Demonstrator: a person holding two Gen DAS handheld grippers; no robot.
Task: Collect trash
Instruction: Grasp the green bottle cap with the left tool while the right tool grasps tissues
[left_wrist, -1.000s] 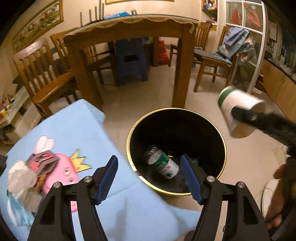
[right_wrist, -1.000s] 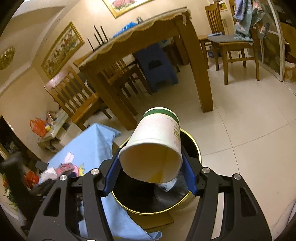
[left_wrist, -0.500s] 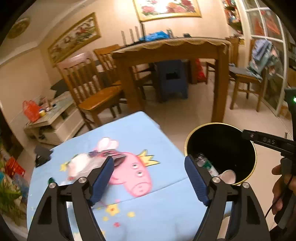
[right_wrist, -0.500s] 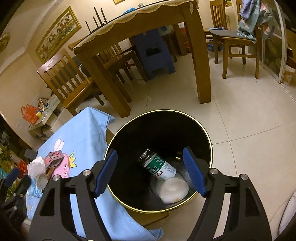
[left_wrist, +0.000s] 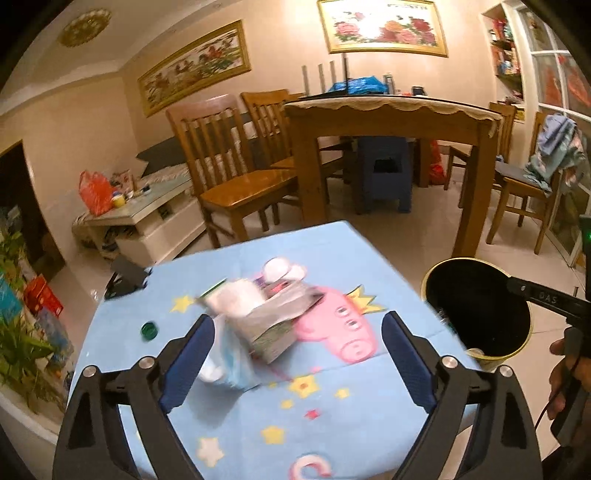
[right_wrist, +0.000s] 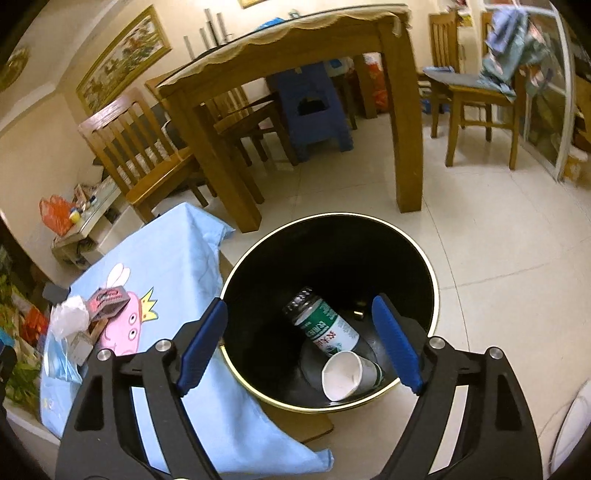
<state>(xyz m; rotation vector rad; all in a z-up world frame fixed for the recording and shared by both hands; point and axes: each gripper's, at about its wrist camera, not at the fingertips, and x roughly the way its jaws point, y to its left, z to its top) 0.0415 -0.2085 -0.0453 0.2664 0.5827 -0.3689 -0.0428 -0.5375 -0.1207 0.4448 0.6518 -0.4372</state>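
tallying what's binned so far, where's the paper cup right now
In the right wrist view the paper cup lies on its side at the bottom of the black trash bin, just below the green-labelled bottle, mouth facing the camera.

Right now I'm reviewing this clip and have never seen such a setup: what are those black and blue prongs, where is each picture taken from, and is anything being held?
There is no robot here. A person carries a hand-held gripper in each hand, and each has a wide-angle camera looking forward along its two blue-padded fingers.

The left wrist view shows the left gripper above a small table with a blue cartoon cloth. On the cloth lie a heap of trash, blurred but seemingly cartons and crumpled wrappers, and a green bottle cap.

The right wrist view shows the right gripper over a black trash bin standing on the floor beside that table. Inside it lie a plastic bottle and a paper cup.

Nothing is held: both pairs of fingers are opening, with nothing between them.
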